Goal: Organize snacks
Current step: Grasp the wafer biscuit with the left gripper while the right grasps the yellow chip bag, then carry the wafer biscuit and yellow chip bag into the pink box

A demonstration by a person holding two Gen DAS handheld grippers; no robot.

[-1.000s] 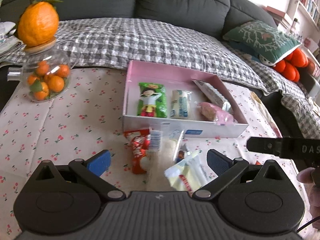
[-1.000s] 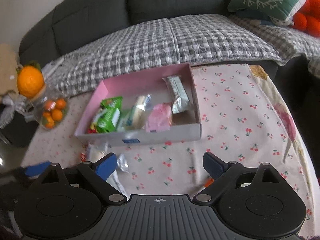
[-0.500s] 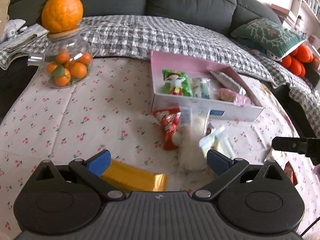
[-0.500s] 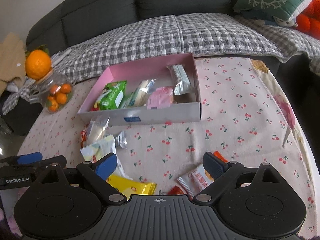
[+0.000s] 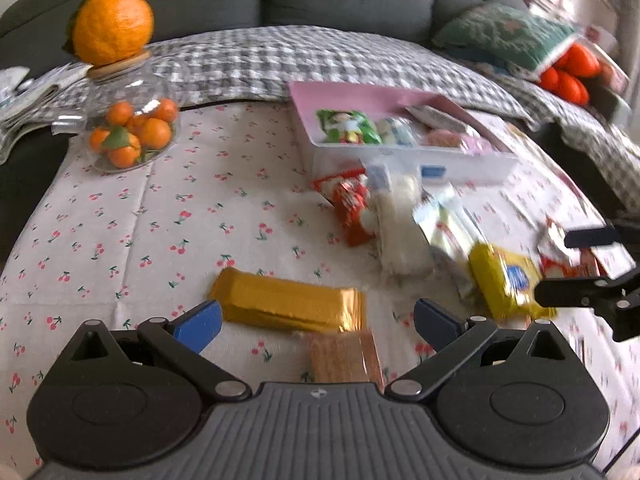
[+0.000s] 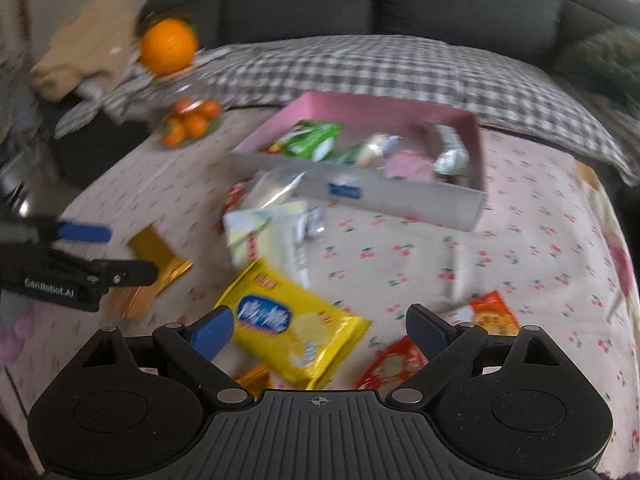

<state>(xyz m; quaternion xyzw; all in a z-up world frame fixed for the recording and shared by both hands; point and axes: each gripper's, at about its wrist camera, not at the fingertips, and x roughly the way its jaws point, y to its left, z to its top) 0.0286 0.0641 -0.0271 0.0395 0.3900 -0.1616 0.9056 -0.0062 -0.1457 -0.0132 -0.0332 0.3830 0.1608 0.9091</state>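
A pink-lined box on the cherry-print cloth holds a green packet and a few other snacks. Loose snacks lie in front of it: a red packet, a white pack and a pale pack. My left gripper is open just above a gold bar and a wafer pack. My right gripper is open over a yellow packet, with nothing pinched. Each gripper shows in the other's view, the right gripper and the left gripper.
A glass jar of small oranges, topped by a large orange, stands at the far left. Red-orange packets lie near the right gripper. A sofa with a checked blanket runs behind the table.
Both grippers drew back from the box and sank toward the near snacks. The gold bar, wafer pack and yellow packet came into view between the fingers. Both stayed open.
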